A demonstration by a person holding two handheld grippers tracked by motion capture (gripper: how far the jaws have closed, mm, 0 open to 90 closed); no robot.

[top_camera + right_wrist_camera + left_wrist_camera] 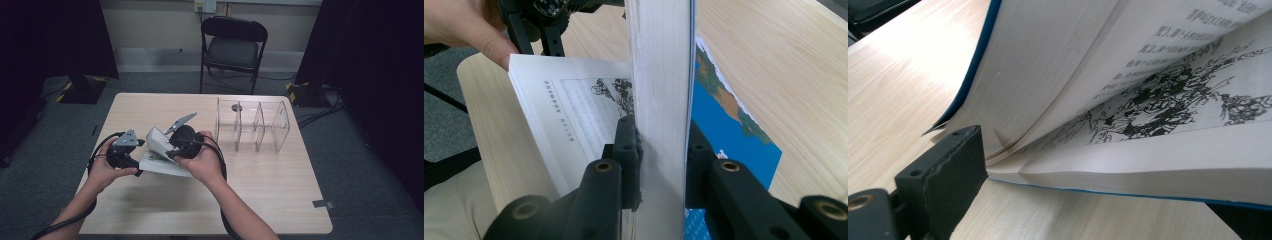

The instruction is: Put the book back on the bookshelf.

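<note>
The right gripper [663, 150] is clamping a thick block of pages of the book [574, 120], its jaws pressing on either side and holding that block upright; the left gripper [131, 150] is standing open at the book's lower corner, one jaw lying beside the page edges without pinching them, where the lower pages are fanning out; the book is lying open on the near-left part of the wooden table [280, 190], its blue cover [734, 135] resting on the wood; a clear divided organiser [255, 125] is standing well apart toward the far right, with a black folding chair [232, 47] beyond the table.
</note>
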